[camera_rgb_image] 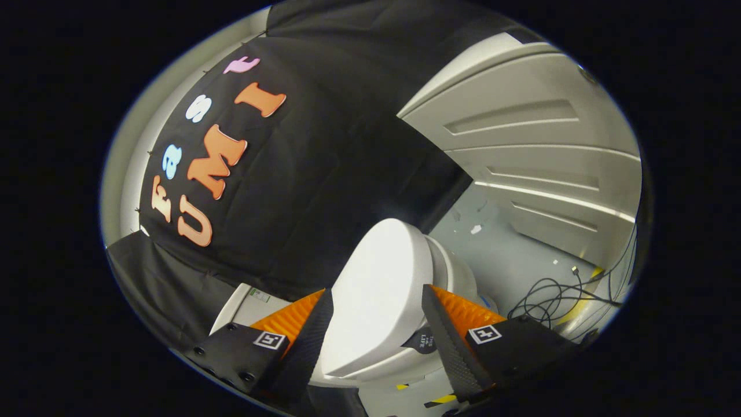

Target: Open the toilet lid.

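The view is rolled to one side. A white toilet stands against the black cloth wall, its smooth oval lid (376,278) facing me and lying down over the seat rim (393,362). The bowl (457,272) shows just past the lid's far edge. My gripper (376,292) is open, and the lid's broad face fills the gap between the two fingers (446,341). I cannot tell whether either finger touches the lid. A white box-like part (246,304), probably the cistern, sits beside the lid by the cloth.
A white panelled door (538,162) stands beyond the toilet across a grey floor (498,249). Loose black cables (550,298) lie on that floor near the bowl. A strip of yellow-and-black tape (443,399) shows below the toilet.
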